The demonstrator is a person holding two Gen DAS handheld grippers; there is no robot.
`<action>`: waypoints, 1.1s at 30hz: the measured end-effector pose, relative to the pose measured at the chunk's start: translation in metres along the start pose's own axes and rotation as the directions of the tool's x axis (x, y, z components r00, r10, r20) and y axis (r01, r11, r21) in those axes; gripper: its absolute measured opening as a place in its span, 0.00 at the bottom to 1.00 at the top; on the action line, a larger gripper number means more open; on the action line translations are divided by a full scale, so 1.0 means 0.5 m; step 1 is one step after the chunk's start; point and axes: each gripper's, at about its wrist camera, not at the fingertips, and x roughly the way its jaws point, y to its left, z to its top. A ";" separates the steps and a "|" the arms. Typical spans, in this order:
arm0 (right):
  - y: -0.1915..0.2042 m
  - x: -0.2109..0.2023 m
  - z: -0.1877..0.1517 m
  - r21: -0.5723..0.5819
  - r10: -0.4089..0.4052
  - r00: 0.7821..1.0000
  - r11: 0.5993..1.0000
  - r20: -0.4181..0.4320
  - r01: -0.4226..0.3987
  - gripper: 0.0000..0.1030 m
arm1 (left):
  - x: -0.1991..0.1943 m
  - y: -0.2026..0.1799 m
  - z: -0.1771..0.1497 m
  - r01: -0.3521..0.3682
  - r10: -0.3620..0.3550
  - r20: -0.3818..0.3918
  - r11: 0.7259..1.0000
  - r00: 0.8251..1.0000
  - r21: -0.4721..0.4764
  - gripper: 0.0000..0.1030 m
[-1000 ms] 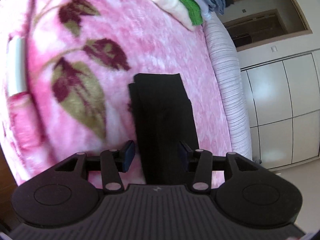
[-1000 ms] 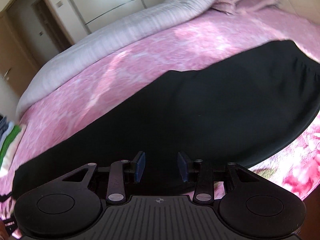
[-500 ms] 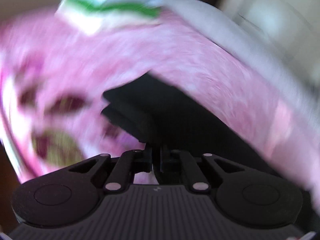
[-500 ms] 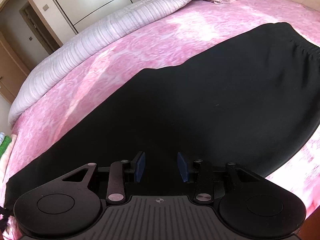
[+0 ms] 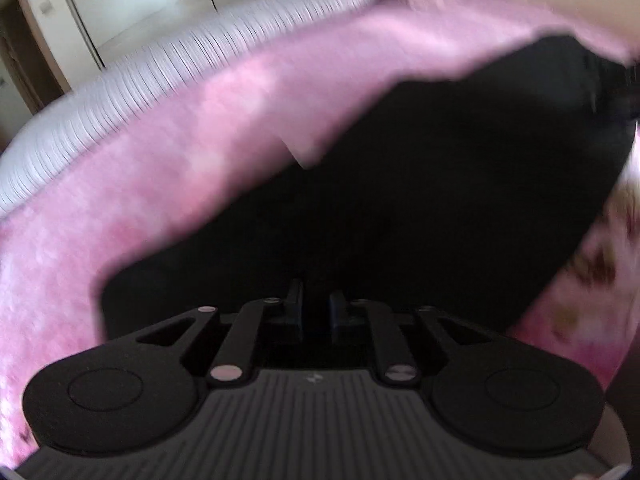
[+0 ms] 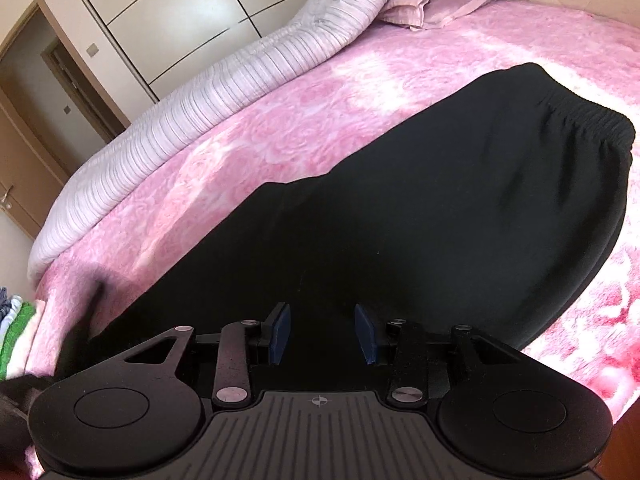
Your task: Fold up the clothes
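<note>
1. A pair of black trousers [image 6: 420,220] lies flat on a pink blanket [image 6: 280,128] that covers the bed, its gathered waistband [image 6: 584,116] at the far right.
2. The right gripper [image 6: 322,334] hovers low over the middle of the trousers, fingers spread wide, nothing between the blue pads [image 6: 280,334].
3. The left gripper [image 5: 316,312] has its fingers drawn close together over black cloth; the view is blurred, so I cannot tell whether it grips the cloth.
4. A striped duvet [image 6: 224,92] is bunched along the far edge of the bed.
5. Folded clothes [image 6: 16,328] are stacked at the left edge.
</note>
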 end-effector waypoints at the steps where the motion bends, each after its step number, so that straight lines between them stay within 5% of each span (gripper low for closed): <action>1: -0.002 -0.002 0.001 0.003 -0.004 1.000 1.000 -0.003 0.004 0.39 | -0.008 0.002 -0.006 -0.006 0.006 0.008 1.000 1.000 -0.004 0.15; 6: 0.018 0.001 -0.001 0.028 0.062 0.998 0.998 -0.021 -0.061 0.39 | -0.083 0.095 -0.022 0.147 -0.137 0.060 0.966 0.989 -0.212 0.17; 9: 0.045 0.014 -0.009 0.062 0.145 0.988 0.988 -0.052 -0.142 0.39 | -0.117 0.156 -0.038 0.173 -0.153 0.086 0.933 0.984 -0.315 0.17; 14: 0.115 0.094 -0.041 0.212 0.350 0.919 0.927 -0.184 -0.310 0.39 | -0.111 0.247 -0.073 0.142 -0.123 0.071 0.855 0.990 -0.499 0.16; 18: 0.168 0.169 -0.071 0.355 0.479 0.836 0.856 -0.269 -0.377 0.39 | -0.097 0.295 -0.090 0.161 -0.144 0.076 0.806 0.987 -0.569 0.16; 21: 0.189 0.200 -0.079 0.358 0.463 0.847 0.862 -0.262 -0.360 0.38 | -0.089 0.316 -0.101 0.176 -0.164 0.076 0.777 0.984 -0.604 0.16; 29: 0.226 0.236 -0.096 0.289 0.436 0.871 0.884 -0.227 -0.367 0.38 | -0.086 0.325 -0.121 0.179 -0.177 0.067 0.757 0.982 -0.629 0.16; 31: 0.244 0.235 -0.099 0.201 0.405 0.886 0.909 -0.223 -0.365 0.04 | -0.084 0.327 -0.119 0.185 -0.179 0.074 0.749 0.981 -0.636 0.16; 33: 0.236 0.196 -0.082 0.130 0.377 0.912 0.924 -0.160 -0.360 0.04 | -0.086 0.327 -0.109 0.197 -0.183 0.087 0.752 0.979 -0.629 0.16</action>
